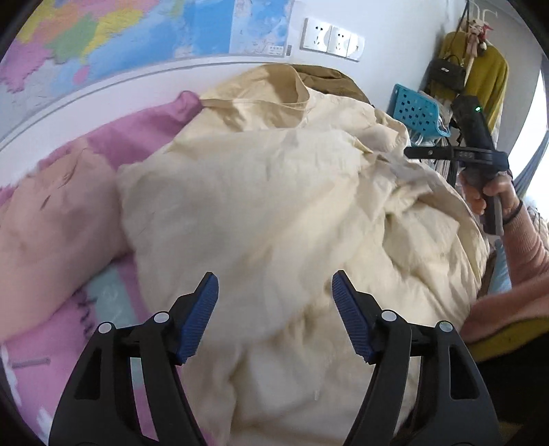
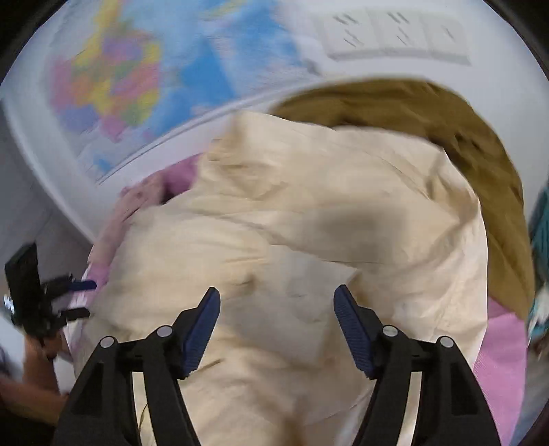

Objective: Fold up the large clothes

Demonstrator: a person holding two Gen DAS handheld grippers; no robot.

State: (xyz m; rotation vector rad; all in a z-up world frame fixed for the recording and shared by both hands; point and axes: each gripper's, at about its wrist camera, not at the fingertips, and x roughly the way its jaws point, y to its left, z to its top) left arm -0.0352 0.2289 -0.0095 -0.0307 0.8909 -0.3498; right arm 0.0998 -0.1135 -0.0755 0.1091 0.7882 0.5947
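A large cream garment [image 1: 267, 192] lies rumpled over a pink bedspread [image 1: 137, 133], filling the middle of the left wrist view. My left gripper [image 1: 275, 284] hovers over its near part, open, nothing between its blue pads. The right wrist view is blurred by motion. In it the same cream garment [image 2: 308, 233] spreads below my right gripper [image 2: 277, 302], which is open with nothing between its pads. The right gripper body [image 1: 480, 151], held in a hand, shows at the garment's right edge in the left wrist view. The left gripper [image 2: 73, 298] appears small at the far left of the right wrist view.
A brown garment [image 2: 446, 137] lies behind the cream one by the wall. A peach cloth [image 1: 51, 223] sits on the bed's left. A map [image 1: 137, 31] and sockets [image 1: 331, 39] hang on the wall. A blue basket [image 1: 417, 109] and hanging clothes [image 1: 480, 72] stand right.
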